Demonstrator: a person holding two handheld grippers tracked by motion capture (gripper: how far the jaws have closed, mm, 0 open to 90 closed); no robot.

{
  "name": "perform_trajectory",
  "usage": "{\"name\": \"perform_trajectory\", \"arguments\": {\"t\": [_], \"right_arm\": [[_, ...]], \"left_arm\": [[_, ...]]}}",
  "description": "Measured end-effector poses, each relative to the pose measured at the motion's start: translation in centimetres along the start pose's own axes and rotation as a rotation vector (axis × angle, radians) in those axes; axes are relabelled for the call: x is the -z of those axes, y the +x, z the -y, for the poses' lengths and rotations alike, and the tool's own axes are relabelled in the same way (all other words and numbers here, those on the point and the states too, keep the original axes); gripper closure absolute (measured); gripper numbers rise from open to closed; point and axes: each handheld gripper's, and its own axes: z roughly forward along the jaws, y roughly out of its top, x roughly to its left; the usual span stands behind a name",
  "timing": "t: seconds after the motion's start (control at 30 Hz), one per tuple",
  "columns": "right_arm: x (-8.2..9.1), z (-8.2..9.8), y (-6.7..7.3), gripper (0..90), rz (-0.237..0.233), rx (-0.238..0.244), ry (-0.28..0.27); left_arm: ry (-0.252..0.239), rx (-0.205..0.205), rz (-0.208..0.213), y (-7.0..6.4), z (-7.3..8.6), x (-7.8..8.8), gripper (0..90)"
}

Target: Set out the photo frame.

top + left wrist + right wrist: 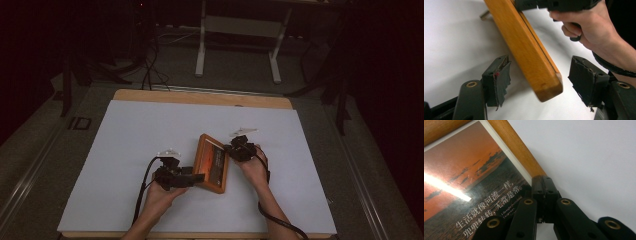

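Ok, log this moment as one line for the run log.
left gripper: open astride picture frame edge | right gripper: shut on frame | white table
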Motion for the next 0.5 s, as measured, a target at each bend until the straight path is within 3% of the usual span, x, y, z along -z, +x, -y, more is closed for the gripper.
{"name": "perform_trajectory", "arguments": {"t": [0.23,0.5], "right_arm": [[0.01,0.01,0.03,90.0,0.002,-0.001,0.000],[0.02,0.13,-0.08,89.9,-0.002,-0.012,-0.008]], "left_arm": [[0.019,0.033,-0.007,-0.08,0.17,-0.79,51.6],[0.003,0.071,-0.001,0.03,0.26,-0.79,54.6]]}}
